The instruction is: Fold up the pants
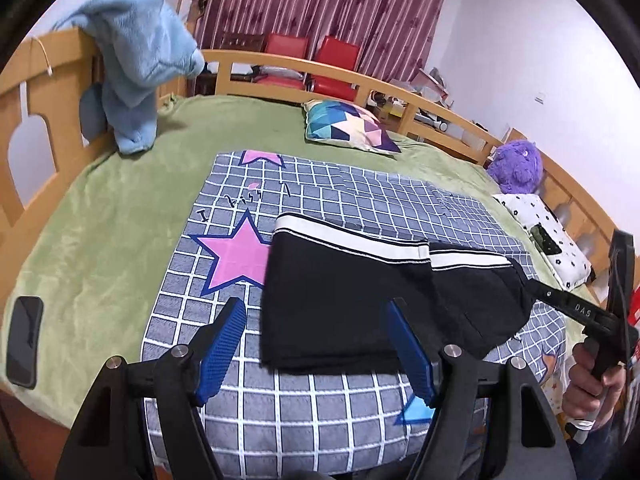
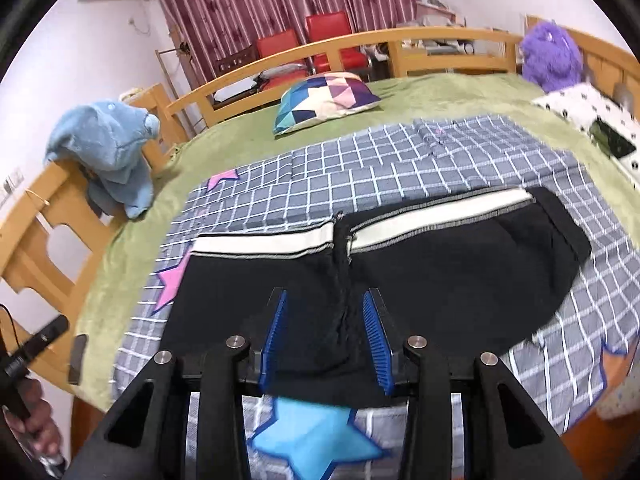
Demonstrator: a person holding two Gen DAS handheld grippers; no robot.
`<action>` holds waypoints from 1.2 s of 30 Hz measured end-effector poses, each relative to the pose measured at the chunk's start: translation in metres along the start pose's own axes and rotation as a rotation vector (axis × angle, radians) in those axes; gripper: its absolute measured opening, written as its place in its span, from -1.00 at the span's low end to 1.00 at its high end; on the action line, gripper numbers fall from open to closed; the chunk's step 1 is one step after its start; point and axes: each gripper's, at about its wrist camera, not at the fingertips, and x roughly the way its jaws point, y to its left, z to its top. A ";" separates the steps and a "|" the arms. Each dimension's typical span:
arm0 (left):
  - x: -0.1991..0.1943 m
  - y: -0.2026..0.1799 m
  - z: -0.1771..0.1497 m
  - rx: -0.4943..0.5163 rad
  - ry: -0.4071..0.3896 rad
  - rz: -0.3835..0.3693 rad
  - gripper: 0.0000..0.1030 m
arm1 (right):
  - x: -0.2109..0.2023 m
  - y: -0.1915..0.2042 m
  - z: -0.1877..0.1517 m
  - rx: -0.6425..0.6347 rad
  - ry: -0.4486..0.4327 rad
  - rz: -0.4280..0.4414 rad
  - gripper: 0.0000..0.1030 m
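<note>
Black pants with a white side stripe lie folded on the grey checked blanket. In the left wrist view my left gripper is open, its blue pads either side of the pants' near left part, just above the cloth. My right gripper reaches in from the right, its tip behind the raised right end of the pants. In the right wrist view the pants fill the middle and my right gripper stands part open around a bunched ridge of black cloth at the fold.
The green bed sheet holds a phone at the left, a patterned pillow, a purple plush and a white spotted pillow. A blue towel hangs on the wooden bed rail. Red chairs stand behind.
</note>
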 end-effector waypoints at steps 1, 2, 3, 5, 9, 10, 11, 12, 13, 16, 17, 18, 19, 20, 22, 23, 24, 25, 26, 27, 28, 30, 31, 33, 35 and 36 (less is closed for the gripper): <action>-0.004 -0.003 -0.003 0.003 -0.001 -0.003 0.37 | -0.006 0.000 -0.002 0.012 -0.007 0.001 -0.22; -0.007 -0.006 -0.005 0.004 0.002 -0.010 0.37 | -0.008 0.000 -0.006 0.018 -0.013 0.000 -0.15; -0.008 -0.007 -0.007 0.002 0.008 -0.011 0.37 | -0.010 0.001 -0.009 0.018 -0.018 0.002 -0.06; -0.009 -0.006 -0.010 -0.008 0.013 -0.001 0.37 | -0.011 0.003 -0.013 0.007 -0.028 0.009 0.04; 0.007 0.001 -0.019 -0.046 0.037 0.004 0.37 | -0.004 0.002 -0.021 -0.033 -0.044 0.014 0.05; 0.015 0.003 -0.022 -0.058 0.047 0.002 0.37 | 0.001 -0.001 -0.023 -0.053 -0.044 0.006 0.05; 0.024 0.005 -0.024 -0.068 0.056 -0.004 0.37 | 0.006 -0.006 -0.025 -0.073 -0.044 -0.011 0.06; 0.035 0.008 -0.028 -0.078 0.064 -0.011 0.38 | 0.010 -0.011 -0.027 -0.082 -0.044 -0.024 0.05; 0.050 0.010 -0.031 -0.088 0.080 -0.019 0.38 | 0.016 -0.019 -0.031 -0.090 -0.046 -0.046 0.05; 0.089 0.015 -0.036 -0.089 0.124 -0.028 0.38 | 0.031 -0.055 -0.043 -0.087 -0.050 -0.110 0.05; 0.100 0.018 -0.037 -0.095 0.134 -0.030 0.38 | 0.035 -0.075 -0.047 -0.072 -0.049 -0.141 0.05; 0.115 0.022 -0.037 -0.100 0.148 -0.045 0.38 | 0.037 -0.086 -0.048 -0.058 -0.048 -0.157 0.05; 0.125 0.023 -0.036 -0.100 0.159 -0.059 0.38 | 0.040 -0.104 -0.048 -0.029 -0.048 -0.182 0.05; 0.136 0.025 -0.035 -0.099 0.169 -0.067 0.38 | 0.042 -0.130 -0.048 0.039 -0.066 -0.226 0.05; 0.158 0.029 -0.029 -0.087 0.181 -0.050 0.38 | 0.046 -0.164 -0.047 0.137 -0.083 -0.244 0.06; 0.169 0.031 -0.026 -0.079 0.185 -0.040 0.38 | 0.050 -0.186 -0.047 0.196 -0.076 -0.230 0.06; 0.178 0.033 -0.023 -0.073 0.190 -0.031 0.38 | 0.054 -0.201 -0.046 0.235 -0.065 -0.220 0.06; 0.191 0.037 -0.018 -0.071 0.200 -0.016 0.38 | 0.060 -0.215 -0.046 0.270 -0.054 -0.211 0.06; 0.202 0.042 -0.015 -0.072 0.211 -0.005 0.38 | 0.066 -0.227 -0.046 0.298 -0.044 -0.202 0.06; 0.210 0.045 -0.013 -0.074 0.222 -0.004 0.38 | 0.071 -0.234 -0.046 0.308 -0.039 -0.192 0.06; 0.222 0.051 -0.011 -0.076 0.242 -0.012 0.38 | 0.080 -0.242 -0.046 0.317 -0.028 -0.169 0.06; 0.239 0.057 -0.009 -0.086 0.265 -0.045 0.35 | 0.095 -0.251 -0.044 0.332 -0.011 -0.125 0.06; 0.244 0.058 -0.008 -0.082 0.265 -0.062 0.35 | 0.104 -0.254 -0.043 0.338 -0.002 -0.105 0.06; 0.249 0.056 -0.005 -0.056 0.253 -0.097 0.35 | 0.115 -0.258 -0.042 0.346 -0.004 -0.093 0.07; 0.257 0.057 -0.001 -0.046 0.280 -0.191 0.35 | 0.123 -0.262 -0.036 0.354 -0.026 -0.084 0.08; 0.261 0.058 0.001 -0.060 0.293 -0.225 0.35 | 0.127 -0.264 -0.032 0.367 -0.029 -0.077 0.08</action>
